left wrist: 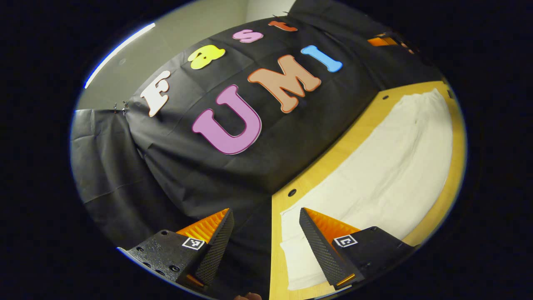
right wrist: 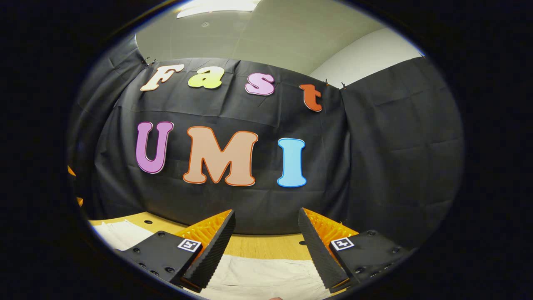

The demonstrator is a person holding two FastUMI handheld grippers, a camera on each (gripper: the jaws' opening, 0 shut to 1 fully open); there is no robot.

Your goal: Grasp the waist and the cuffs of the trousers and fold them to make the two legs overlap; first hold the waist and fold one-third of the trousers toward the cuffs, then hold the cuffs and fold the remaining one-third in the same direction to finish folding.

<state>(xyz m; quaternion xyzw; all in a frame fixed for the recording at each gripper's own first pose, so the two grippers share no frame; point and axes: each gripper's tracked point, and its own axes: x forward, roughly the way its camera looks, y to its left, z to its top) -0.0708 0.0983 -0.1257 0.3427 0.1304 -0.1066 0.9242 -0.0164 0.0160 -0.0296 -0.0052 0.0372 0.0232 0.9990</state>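
Table (left wrist: 416,89): pale wood with small dark holes along its edge, running from 6 to 2 o'clock in the left gripper view and crossing the bottom of the right gripper view (right wrist: 266,246).

Trousers (left wrist: 387,166): off-white cloth, lying flat along the table, from about 5 o'clock out to 2 o'clock in the left gripper view. The near end, with a stitched band across it, lies under the tip of one finger. In the right gripper view the cloth (right wrist: 266,275) sits at 6 o'clock, below and between the fingers. Which end is waist and which is cuffs I cannot tell.

Handling, judged: thin, light, limp fabric. It will sag and slide, not hold shape. Best pinched at the banded end or a hem, near the outer corners, where the layers are thickest, so both layers lift together.

Left gripper (left wrist: 266,216): fingers wide apart, holding nothing, above the table edge.

Right gripper (right wrist: 266,218): fingers wide apart, holding nothing, raised above the cloth.

View differences: the left gripper view gives the long run of the trousers and the table's corner; the right gripper view gives the booth wall square-on, with a small stretch of cloth, plus a white fold (right wrist: 120,233) at 8 o'clock.
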